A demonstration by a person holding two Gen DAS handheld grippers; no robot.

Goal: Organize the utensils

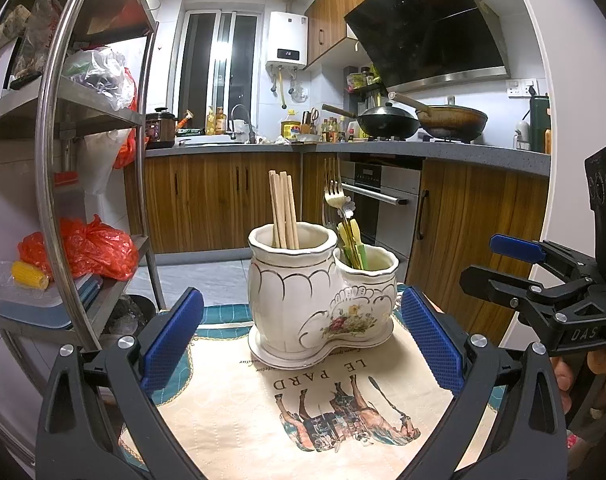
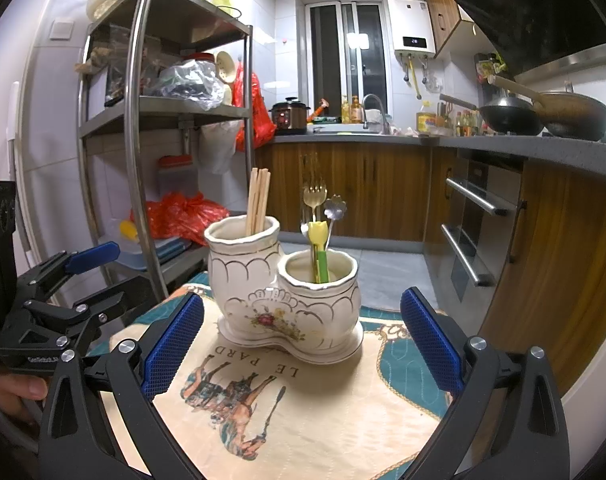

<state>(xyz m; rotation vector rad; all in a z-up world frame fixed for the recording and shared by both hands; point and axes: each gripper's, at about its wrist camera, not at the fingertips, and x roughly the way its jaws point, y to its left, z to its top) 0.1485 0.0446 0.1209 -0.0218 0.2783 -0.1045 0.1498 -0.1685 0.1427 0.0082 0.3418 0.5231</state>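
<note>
Bright indoor light, sharp focus, strong fisheye bending and dark corners.

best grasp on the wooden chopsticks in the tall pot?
Grip the chopsticks as a bundle on the bare upper shafts, above the rim of the taller compartment, coming from above or the front. They stand near upright and close together, and the lower parts are hidden inside. Both grippers, left and right, look open and empty.
</note>
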